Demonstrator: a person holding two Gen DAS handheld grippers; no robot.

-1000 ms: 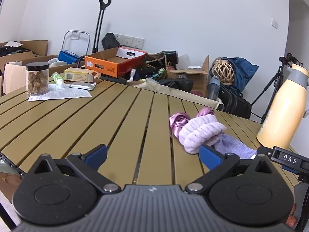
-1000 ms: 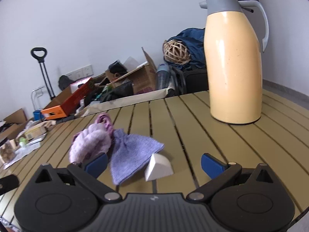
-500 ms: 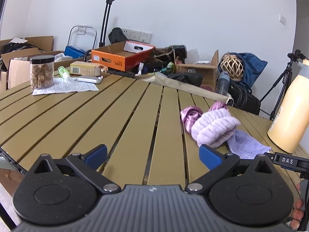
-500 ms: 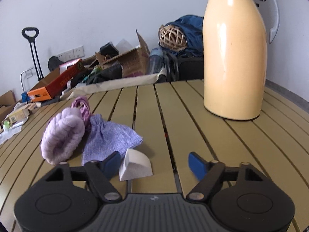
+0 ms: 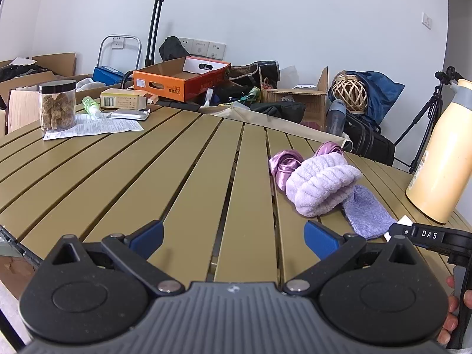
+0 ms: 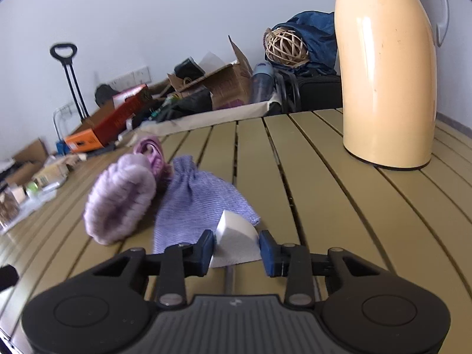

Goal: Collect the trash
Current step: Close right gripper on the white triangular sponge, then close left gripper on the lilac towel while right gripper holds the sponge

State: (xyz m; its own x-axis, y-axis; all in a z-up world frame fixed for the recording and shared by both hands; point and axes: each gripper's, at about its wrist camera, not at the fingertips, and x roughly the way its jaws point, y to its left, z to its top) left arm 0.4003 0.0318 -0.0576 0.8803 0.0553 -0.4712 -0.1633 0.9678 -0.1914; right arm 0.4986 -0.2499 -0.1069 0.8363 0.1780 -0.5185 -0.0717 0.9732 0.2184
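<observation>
While right gripper (image 6: 236, 249) fingers close round white scrap (image 6: 234, 236), its base hidden; left gripper (image 5: 233, 233) wide.

Table (image 5: 183, 159): olive slats, smooth, satin sheen. Flask (image 6: 386, 88) on it: cream plastic-looking shell, glossy, faint scuffs. Beside the flask: headband (image 6: 118, 203), fluffy lilac terry; scrunchie (image 5: 284, 163), shiny satin; pouch (image 6: 200, 203), coarse-woven lavender cloth. White wedge (image 6: 234, 230) on the pouch's edge: matt, foam-like. Right tongs (image 6: 236, 249) closing around the wedge: matt black plastic, blue rubbery pads. Far from the flask: clear plastic jar (image 5: 57, 104), printed paper sheet (image 5: 97, 125).
</observation>
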